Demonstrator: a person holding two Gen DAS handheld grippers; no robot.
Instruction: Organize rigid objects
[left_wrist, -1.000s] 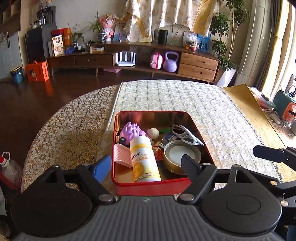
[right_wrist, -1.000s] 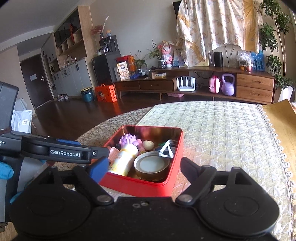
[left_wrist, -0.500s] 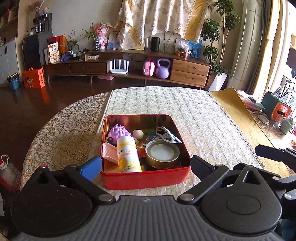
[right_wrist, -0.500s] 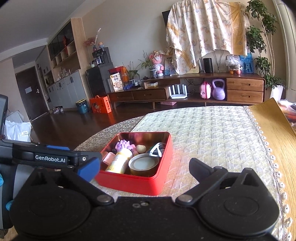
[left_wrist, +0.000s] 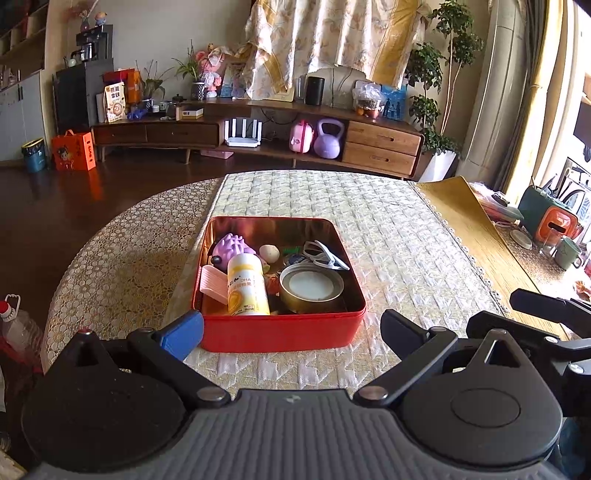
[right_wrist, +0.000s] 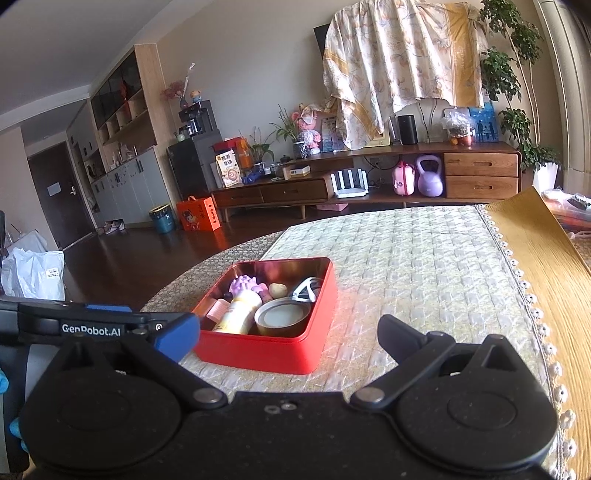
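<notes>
Living room behind the table

A purple kettlebell sits beside a pink case in the wooden sideboard; an orange box stands on the floor.

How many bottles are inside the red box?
1: a yellow-and-white bottle lies near the left front of the red box, beside the round tin. More could hide underneath the pile.

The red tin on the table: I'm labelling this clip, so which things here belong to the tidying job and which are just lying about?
Job:
red tin
white bottle
purple spiky toy
pink clip
round can
white glasses
small pebble

Lying about:
purple kettlebell
orange box
green mug
</notes>
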